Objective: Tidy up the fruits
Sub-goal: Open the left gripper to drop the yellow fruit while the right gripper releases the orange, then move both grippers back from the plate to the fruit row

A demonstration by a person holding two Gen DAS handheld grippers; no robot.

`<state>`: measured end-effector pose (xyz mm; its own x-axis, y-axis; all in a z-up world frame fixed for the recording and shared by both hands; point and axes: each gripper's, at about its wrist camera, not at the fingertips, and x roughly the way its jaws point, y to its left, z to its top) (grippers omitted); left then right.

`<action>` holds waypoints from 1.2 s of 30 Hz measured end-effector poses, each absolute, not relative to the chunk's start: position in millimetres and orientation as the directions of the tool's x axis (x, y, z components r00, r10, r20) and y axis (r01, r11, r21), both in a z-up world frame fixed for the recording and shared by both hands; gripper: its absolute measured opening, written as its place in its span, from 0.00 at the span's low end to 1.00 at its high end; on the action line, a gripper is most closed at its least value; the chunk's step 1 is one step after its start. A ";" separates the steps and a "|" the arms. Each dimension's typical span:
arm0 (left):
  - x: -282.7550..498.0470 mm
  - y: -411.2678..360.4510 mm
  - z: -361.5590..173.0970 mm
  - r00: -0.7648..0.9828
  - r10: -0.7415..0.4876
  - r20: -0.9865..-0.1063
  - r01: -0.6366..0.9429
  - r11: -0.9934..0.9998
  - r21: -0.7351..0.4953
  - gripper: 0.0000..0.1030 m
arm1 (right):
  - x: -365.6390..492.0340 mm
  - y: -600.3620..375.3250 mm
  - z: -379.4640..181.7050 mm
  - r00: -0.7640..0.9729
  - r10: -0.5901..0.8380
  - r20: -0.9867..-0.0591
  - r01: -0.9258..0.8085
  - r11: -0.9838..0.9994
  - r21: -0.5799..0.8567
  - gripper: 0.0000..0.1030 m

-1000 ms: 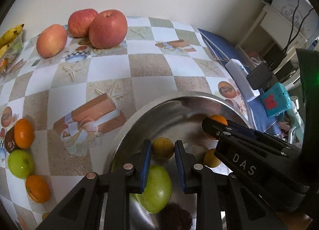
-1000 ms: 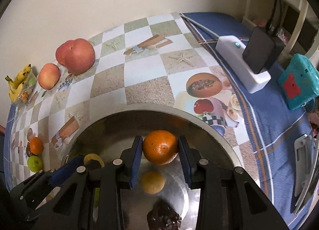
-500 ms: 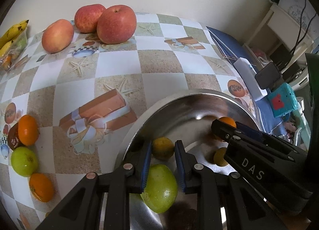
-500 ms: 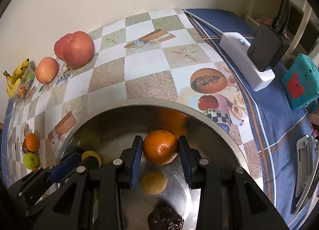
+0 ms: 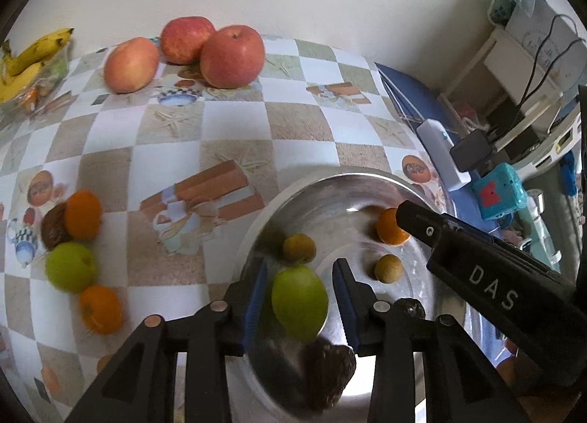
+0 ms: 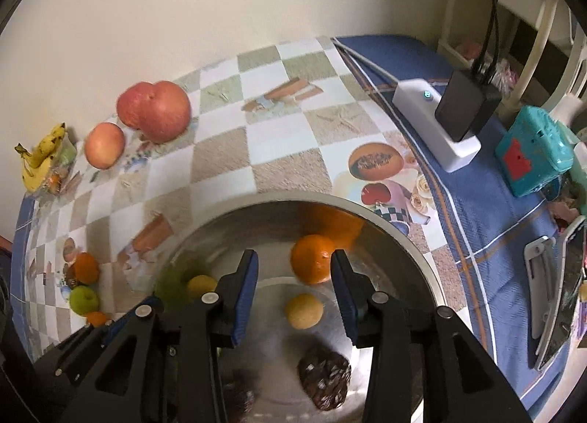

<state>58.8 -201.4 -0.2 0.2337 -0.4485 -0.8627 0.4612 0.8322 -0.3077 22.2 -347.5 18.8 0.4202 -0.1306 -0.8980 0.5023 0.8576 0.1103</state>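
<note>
Sitting btwn L gripper [image 5: 299, 289] jaws: green fruit [image 5: 299, 301]

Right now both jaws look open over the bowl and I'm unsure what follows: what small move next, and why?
Probably lift the left gripper clear of the metal bowl: its jaws stand apart from the green fruit, which lies inside. Fruit remains on the tablecloth.
</note>
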 end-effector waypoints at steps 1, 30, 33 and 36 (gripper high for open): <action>58.4 -197.4 2.2 0.236 -0.445 -0.864 0.452 0.837 -0.308 0.40 | 22.1 -344.8 22.2 0.424 -0.135 -0.896 0.505 0.856 0.110 0.41; 120.5 -20.7 4.8 0.368 -0.106 -0.924 -0.076 0.987 -0.143 0.97 | 62.9 -252.3 17.9 0.433 -0.029 -0.901 0.313 0.942 0.120 0.54; 121.7 -16.1 6.6 0.380 -0.069 -0.922 -0.073 0.992 -0.104 1.00 | 67.6 -234.1 15.8 0.435 -0.003 -0.901 0.276 0.952 0.130 0.71; 120.8 -9.7 11.0 0.397 -0.044 -0.917 -0.081 0.993 -0.083 1.00 | 71.2 -221.0 12.8 0.429 0.015 -0.903 0.252 0.958 0.135 0.79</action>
<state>120.8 -9.7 11.0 0.3966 -0.0442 -0.9169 -0.0813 0.9932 -0.0830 71.2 -221.0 12.8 0.4293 0.0146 -0.9030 0.2516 0.9584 0.1351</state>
